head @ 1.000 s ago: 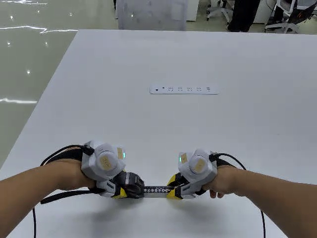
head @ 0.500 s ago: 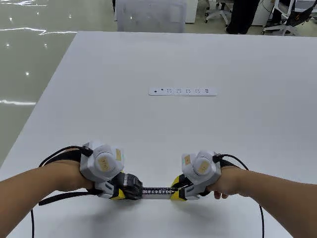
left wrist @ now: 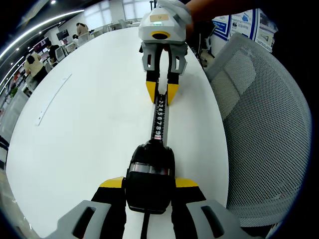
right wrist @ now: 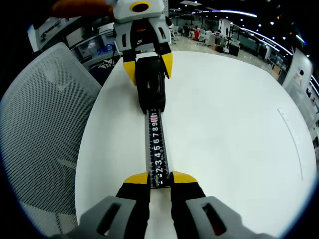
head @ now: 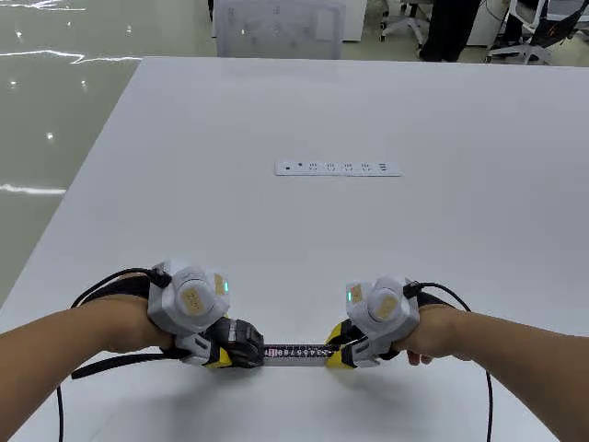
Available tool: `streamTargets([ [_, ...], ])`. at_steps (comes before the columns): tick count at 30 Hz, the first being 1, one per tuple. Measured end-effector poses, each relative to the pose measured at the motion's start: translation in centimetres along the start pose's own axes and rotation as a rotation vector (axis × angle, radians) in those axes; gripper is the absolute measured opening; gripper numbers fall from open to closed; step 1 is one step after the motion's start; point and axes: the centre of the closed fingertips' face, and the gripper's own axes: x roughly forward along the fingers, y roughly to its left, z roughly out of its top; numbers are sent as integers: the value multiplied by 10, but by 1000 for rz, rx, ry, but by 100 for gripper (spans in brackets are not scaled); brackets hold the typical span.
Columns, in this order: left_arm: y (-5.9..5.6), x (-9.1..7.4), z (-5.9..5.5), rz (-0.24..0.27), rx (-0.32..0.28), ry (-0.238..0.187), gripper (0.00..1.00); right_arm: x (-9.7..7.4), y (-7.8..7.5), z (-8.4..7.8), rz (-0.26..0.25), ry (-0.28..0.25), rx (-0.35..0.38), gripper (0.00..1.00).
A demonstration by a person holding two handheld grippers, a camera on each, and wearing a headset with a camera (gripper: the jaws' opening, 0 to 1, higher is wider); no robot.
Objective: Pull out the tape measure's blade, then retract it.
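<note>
- Rightward, away from the left gripper [head: 225, 354], is where the right gripper [head: 339, 354] has gone since a second ago; the blade [head: 294, 351] between them now shows longer; the case [head: 241, 343] has hardly shifted.
- Left gripper's jaws are clamped on the case, one on each flank; right gripper's jaws are pinched shut on the blade's free end.
- Case and blade sit low over the table [head: 322, 110] at its near edge, close to the person; the strip [head: 338, 168] lies well apart, further up the table.
- Progress, as I judge it: the pull-out is under way, with only a short run of printed digits bared; more pulling may be wanted; the retraction is not yet begun.
- Head view alone gives both grippers side on, the blade spanning the gap, and the strip beyond.
- Right gripper view reads the blade's digits plainly, running from its yellow tips up to the case mouth; head view leaves them too small to read.
- Left gripper view shows the case's back seated between its jaws; both gripper views show a mesh chair [left wrist: 264, 124] just beside the table edge.
</note>
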Motion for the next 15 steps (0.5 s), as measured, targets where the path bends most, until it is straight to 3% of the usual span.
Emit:
streamTargets([
  [15,0,0,1,6,1,-10,31,-7,-1,-13,-3,13,7,13],
])
